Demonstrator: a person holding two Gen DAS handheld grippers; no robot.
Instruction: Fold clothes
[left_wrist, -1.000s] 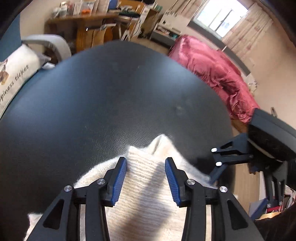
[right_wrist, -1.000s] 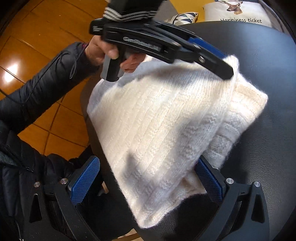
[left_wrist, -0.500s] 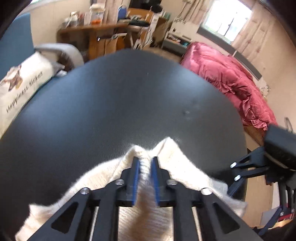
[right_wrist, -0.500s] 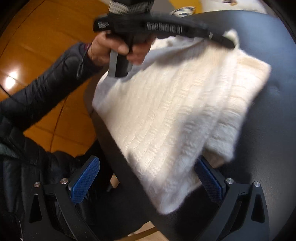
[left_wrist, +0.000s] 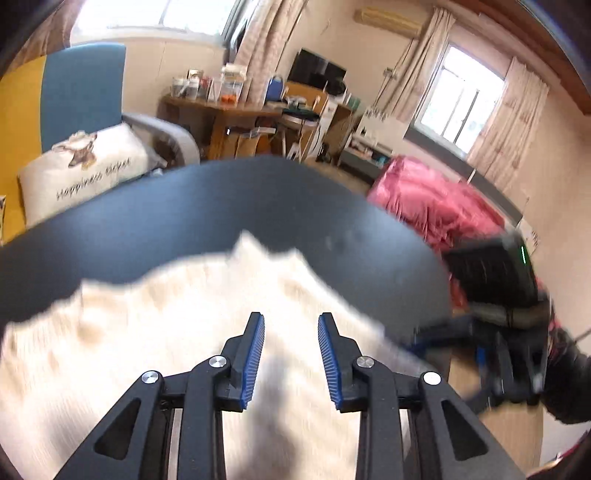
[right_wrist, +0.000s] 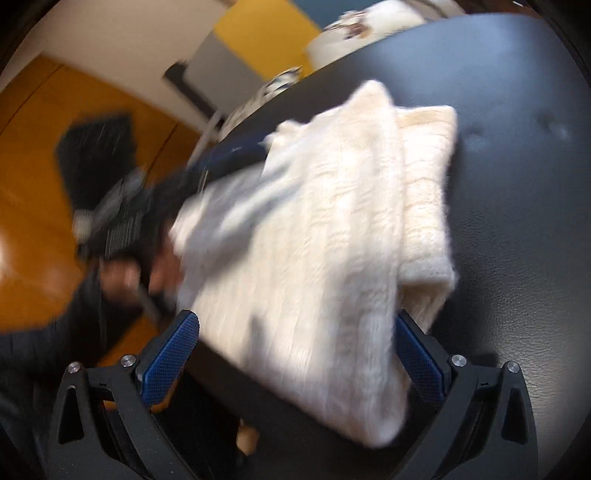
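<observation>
The cream knitted sweater (right_wrist: 332, 236) lies folded on the black padded table (right_wrist: 517, 206), filling the centre of the right wrist view, its near corner hanging over the table edge at the bottom. It sits in stacked layers, 1 narrower fold showing along the right side, so I'd judge the folding well along and the hands now tidying the bundle.

The left gripper (left_wrist: 291, 354) sits at the bottom centre of its own view, its jaws opening, the blue pads part-way apart above the knit with nothing pinched between them; it looks to me like a release after a tuck. The same tool shows as a dark blur at the left of the right wrist view, gripped by the person's hand (right_wrist: 129, 273).

The right gripper (right_wrist: 295, 354) stands wide, 1 blue pad at each lower side of the frame, straddling the overhanging corner. The right pad is partly hidden behind the knit, but no squeeze is visible.

Readable writing: the white cushion (left_wrist: 85, 170) at the left of the left wrist view carries script starting "Happiness"; the second word is too blurred to read.
</observation>
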